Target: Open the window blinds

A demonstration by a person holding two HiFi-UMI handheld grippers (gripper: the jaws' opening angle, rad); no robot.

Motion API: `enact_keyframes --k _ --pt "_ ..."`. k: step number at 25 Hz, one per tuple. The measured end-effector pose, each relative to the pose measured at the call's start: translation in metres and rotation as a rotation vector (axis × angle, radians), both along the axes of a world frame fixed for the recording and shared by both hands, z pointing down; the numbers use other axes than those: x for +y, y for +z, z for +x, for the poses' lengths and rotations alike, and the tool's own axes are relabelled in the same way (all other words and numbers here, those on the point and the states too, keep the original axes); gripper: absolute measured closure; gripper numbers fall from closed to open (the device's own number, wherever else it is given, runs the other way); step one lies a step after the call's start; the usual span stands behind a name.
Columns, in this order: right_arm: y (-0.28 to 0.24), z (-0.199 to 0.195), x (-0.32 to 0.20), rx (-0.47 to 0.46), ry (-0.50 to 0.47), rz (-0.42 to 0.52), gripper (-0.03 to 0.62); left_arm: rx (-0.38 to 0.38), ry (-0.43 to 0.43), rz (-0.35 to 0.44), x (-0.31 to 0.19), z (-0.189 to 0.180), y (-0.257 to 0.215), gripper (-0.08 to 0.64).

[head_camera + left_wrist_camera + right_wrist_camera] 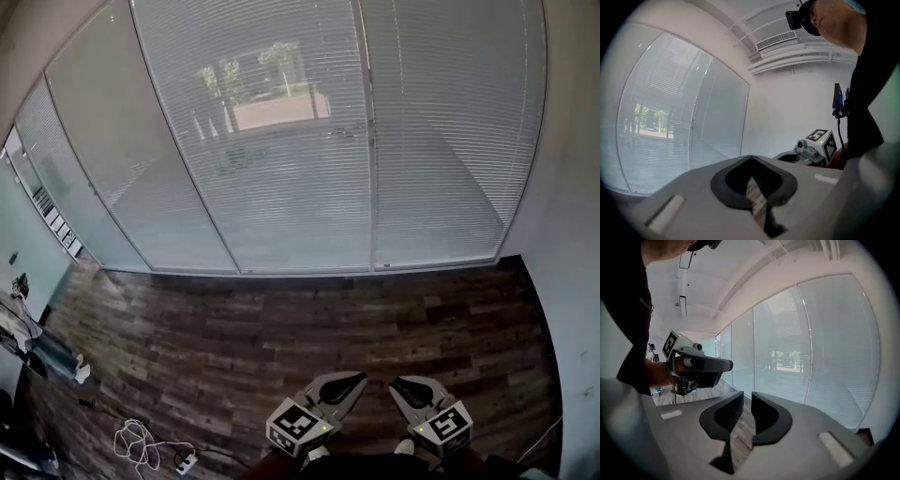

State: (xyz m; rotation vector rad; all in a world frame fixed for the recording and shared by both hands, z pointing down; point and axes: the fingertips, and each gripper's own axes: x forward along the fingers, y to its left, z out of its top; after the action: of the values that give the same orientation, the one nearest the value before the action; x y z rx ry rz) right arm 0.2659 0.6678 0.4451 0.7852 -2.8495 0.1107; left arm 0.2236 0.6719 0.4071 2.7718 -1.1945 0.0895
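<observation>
White slatted window blinds (281,141) hang fully lowered over a wall of tall glass panes, down to the floor. Trees and a paved area show faintly through the slats. The same blinds (661,122) fill the left of the left gripper view, and the blinds (825,357) fill the right of the right gripper view. Both grippers are held low near my body, well back from the glass. My left gripper (352,382) has its tips together and holds nothing. My right gripper (401,386) stands slightly open, a narrow empty gap between its fingers (736,404).
Dark wood-plank floor (309,328) lies between me and the glass. A tangle of white cable with a power strip (150,445) lies at the lower left. Some equipment (23,323) stands at the left edge. A plain wall (572,234) closes the right side.
</observation>
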Motion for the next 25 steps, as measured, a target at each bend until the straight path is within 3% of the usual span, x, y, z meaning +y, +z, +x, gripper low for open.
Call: enact_keyframes --k 4,10,18,25 --pt "0.000 0.007 -0.004 -0.055 0.043 -0.075 0.565 0.007 -0.035 -0.003 -0.002 -0.013 0.001 0.560" --pt "0.007 0.002 -0.001 0.005 0.048 -0.104 0.566 0.022 -0.084 -0.005 0.003 -0.049 0.000 0.560" --pt "-0.007 -0.050 0.005 -0.071 0.073 -0.079 0.566 0.013 -0.065 0.019 0.014 -0.092 -0.004 0.560" --pt "-0.003 -0.093 0.024 -0.072 0.137 -0.078 0.566 0.006 -0.045 0.003 0.037 -0.148 0.010 0.560"
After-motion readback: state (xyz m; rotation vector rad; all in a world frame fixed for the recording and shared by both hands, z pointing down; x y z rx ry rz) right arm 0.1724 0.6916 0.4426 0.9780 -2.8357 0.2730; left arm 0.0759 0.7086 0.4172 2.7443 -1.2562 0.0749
